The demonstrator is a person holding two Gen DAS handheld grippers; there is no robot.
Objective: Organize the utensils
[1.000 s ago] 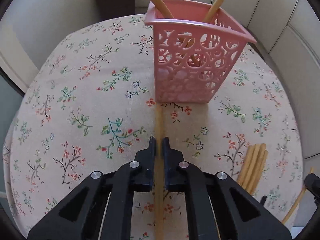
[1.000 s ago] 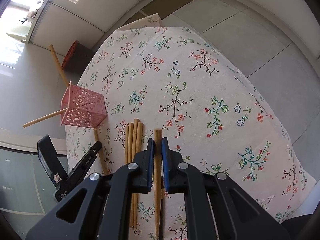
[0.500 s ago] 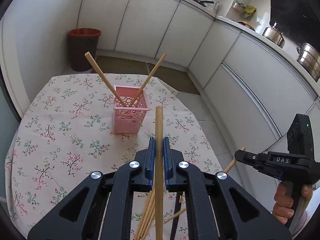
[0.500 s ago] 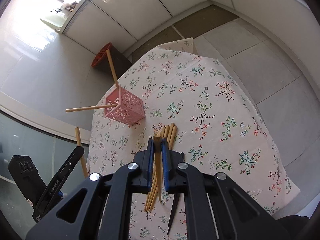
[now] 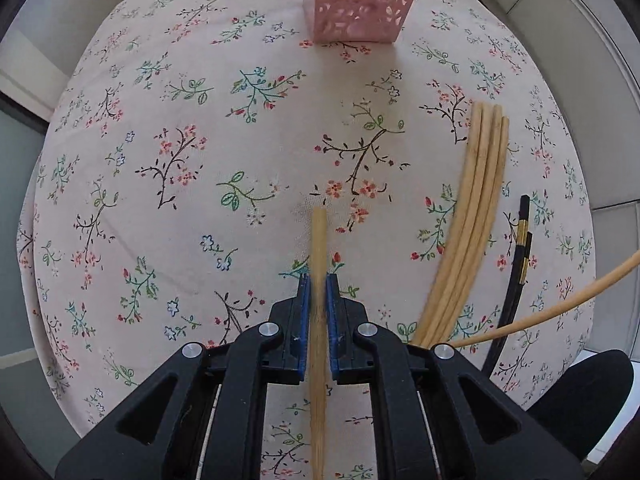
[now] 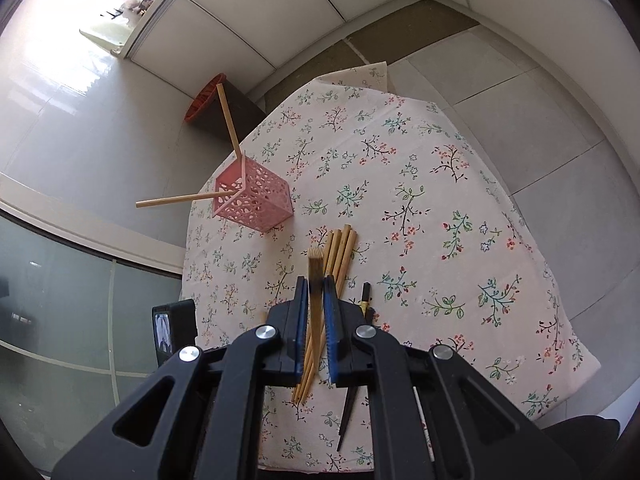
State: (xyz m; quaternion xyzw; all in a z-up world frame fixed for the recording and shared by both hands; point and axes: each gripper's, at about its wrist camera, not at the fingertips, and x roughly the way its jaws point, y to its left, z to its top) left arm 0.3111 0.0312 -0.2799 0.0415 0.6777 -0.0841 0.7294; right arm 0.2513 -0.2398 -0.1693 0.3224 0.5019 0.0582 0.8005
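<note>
Clamped between the blue pads of the left gripper (image 5: 318, 280) is one bamboo chopstick (image 5: 319, 240), which runs straight out past the fingertips and ends above the flowered tablecloth (image 5: 180, 168), near the middle of the table. Its lower end passes back between the black fingers toward the camera. To the right of this gripper, nearer the right edge of the table, a bundle of four bamboo chopsticks (image 5: 476, 216) lies flat on the cloth, side by side and touching. Just beyond them toward that edge lies a pair of black chopsticks (image 5: 520, 248) with gold bands. Another bamboo stick (image 5: 560, 306) crosses over the black pair, above the cloth, and runs off the right side of the view.

At the far edge stands the pink perforated utensil basket (image 5: 356, 4), upright, well apart from the loose sticks.

Right gripper (image 6: 316, 280) is likewise closed on a single bamboo chopstick (image 6: 315, 276), held above the table with its square end up past the fingertips. In the right wrist view the basket (image 6: 256, 200) holds two bamboo chopsticks (image 6: 230, 124) leaning outward in different directions. Behind the table a dark bin with an orange rim (image 6: 204, 98) stands on the floor by white cabinets (image 6: 280, 12).
</note>
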